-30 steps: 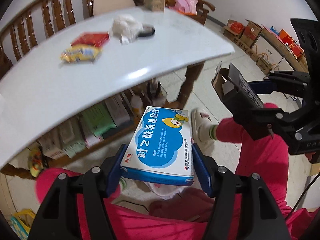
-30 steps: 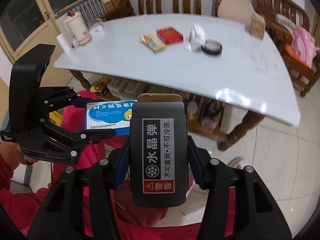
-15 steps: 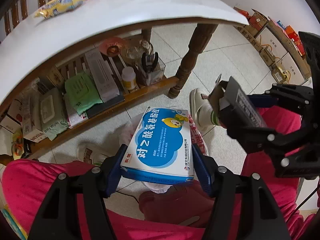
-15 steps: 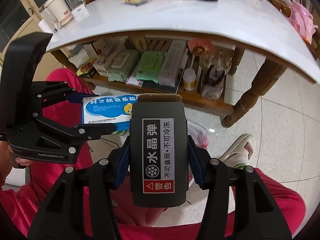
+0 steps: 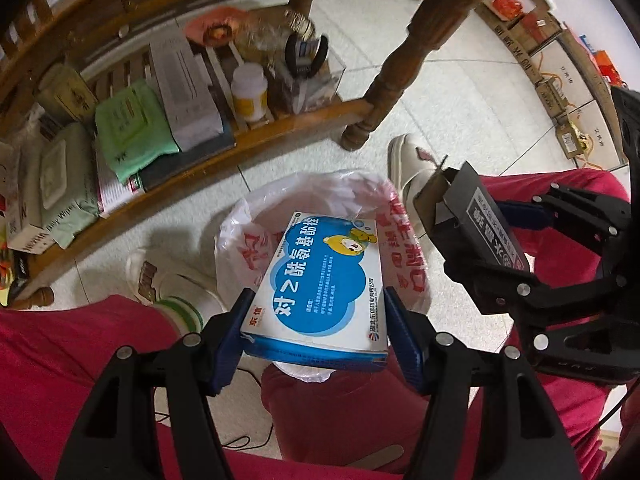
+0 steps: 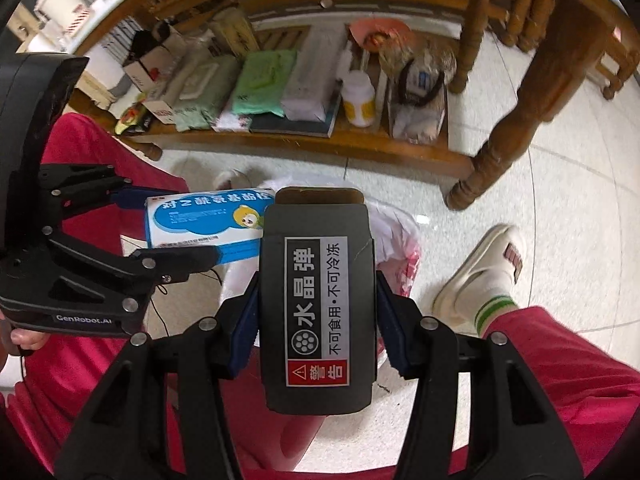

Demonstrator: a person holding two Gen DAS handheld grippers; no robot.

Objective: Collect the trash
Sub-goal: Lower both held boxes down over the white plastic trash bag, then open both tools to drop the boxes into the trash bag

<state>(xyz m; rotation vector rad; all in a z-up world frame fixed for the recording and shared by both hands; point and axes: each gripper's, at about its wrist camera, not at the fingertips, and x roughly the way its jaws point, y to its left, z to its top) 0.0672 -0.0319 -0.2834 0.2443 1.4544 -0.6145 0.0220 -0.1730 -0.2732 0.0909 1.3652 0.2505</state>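
Note:
My left gripper (image 5: 316,320) is shut on a blue and white medicine box (image 5: 320,280), held flat above a bin lined with a white and red plastic bag (image 5: 256,220) on the floor. In the right wrist view the same medicine box (image 6: 200,220) and left gripper (image 6: 176,236) show at the left. My right gripper (image 6: 316,320) is shut on a dark grey box (image 6: 318,300) with a white label and a red warning mark. That grey box (image 5: 472,220), its cardboard flap open, hangs just right of the bin in the left wrist view. The bag (image 6: 396,240) peeks out behind it.
A wooden table's lower shelf (image 5: 280,120) holds wipes packs, boxes, a white pill bottle (image 5: 249,92) and a clear container. A turned table leg (image 5: 396,64) stands beyond the bin. A person's red trousers (image 5: 60,360) and white slippers (image 5: 404,160) flank the bin. Cartons line the far wall.
Both grippers have come down from tabletop height to just above the bin, tilting to point more steeply at the floor. The tabletop has left view. Each box stays gripped.

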